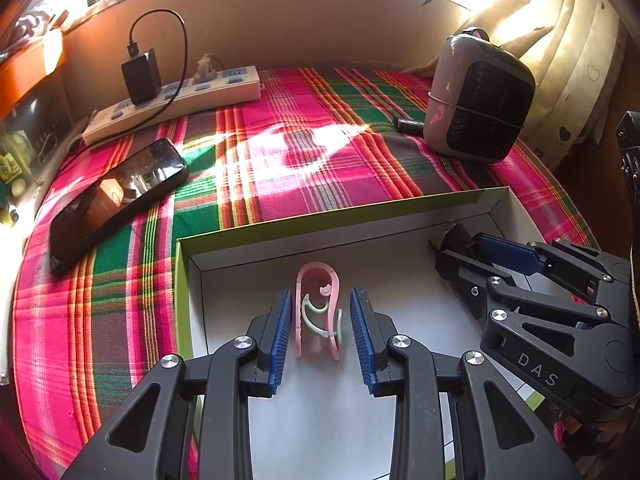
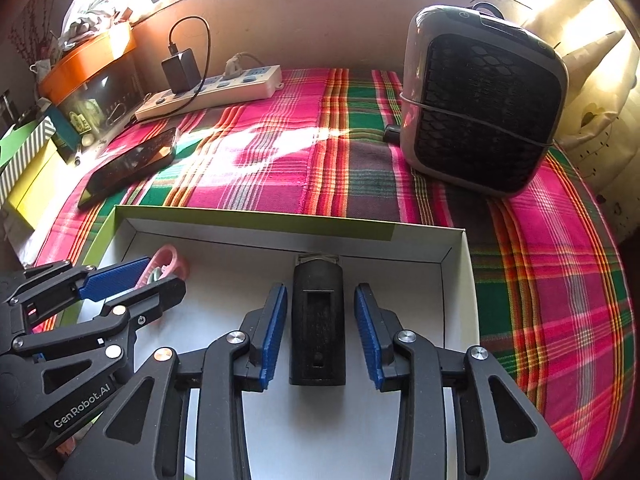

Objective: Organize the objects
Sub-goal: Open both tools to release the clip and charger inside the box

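A: What's the setting?

B: A surface covered with a pink, green and orange plaid cloth (image 1: 312, 152), sunlit from a window behind. On it sits a shallow cardboard box (image 1: 340, 216) with a white inside and lime-green outer walls.

A: And the things in the box?

B: Two. Near the left wall lies a pink plastic clip (image 1: 318, 308), a long U-shaped loop with its closed end toward the far wall, and pale green curved pieces inside it. Toward the right lies a black rectangular device (image 2: 318, 328), matte, with a recessed window in its top face and a clear part at its far end; what it is I cannot tell.

A: The grippers?

B: The left gripper (image 1: 320, 328) has its blue ribbed pads on either side of the clip, with a gap on each side, so the jaws stand apart and grip nothing. The right gripper (image 2: 320, 328) straddles the black device the same way, pads clear of it.

A: Anything outside the box?

B: A black smartphone (image 1: 116, 196) at the left, a white power strip (image 1: 180, 100) with a black charger (image 1: 140, 74) plugged in, and a grey fan heater (image 2: 480, 100) at the right, well apart from the box.
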A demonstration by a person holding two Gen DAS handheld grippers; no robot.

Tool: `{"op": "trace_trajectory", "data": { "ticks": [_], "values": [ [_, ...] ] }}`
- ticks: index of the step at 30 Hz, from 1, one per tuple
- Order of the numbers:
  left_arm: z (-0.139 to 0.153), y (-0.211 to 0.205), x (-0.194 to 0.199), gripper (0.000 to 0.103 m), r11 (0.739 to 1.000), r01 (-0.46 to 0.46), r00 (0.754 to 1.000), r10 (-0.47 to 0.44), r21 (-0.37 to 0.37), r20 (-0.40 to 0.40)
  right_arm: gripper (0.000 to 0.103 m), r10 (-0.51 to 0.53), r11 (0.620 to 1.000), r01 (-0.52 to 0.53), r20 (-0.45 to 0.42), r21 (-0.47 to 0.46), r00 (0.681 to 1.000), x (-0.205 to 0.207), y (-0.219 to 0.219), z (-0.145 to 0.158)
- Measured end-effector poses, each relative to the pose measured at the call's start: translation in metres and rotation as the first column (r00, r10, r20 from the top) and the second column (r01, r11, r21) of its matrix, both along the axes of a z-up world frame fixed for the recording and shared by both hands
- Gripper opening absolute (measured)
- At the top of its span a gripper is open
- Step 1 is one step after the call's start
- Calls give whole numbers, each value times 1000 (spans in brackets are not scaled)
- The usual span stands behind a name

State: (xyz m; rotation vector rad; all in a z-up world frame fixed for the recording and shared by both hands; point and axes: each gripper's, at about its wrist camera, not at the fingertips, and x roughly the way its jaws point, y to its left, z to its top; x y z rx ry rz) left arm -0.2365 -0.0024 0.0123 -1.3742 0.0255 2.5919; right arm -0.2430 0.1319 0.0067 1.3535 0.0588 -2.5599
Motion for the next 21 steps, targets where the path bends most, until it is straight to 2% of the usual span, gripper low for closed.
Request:
{"op": "trace_trajectory", "data": {
  "ticks": [5, 21],
  "values": [
    [5, -5, 7, 33, 1000, -10, 1000, 10, 12, -10, 45, -8, 1000, 8, -12, -8, 1000, 7, 3, 5],
    [25, -13, 43, 35, 999, -25, 998, 27, 27, -57, 46, -13, 1000, 11, -69, -22, 998, 41, 11, 26]
  ]
}}
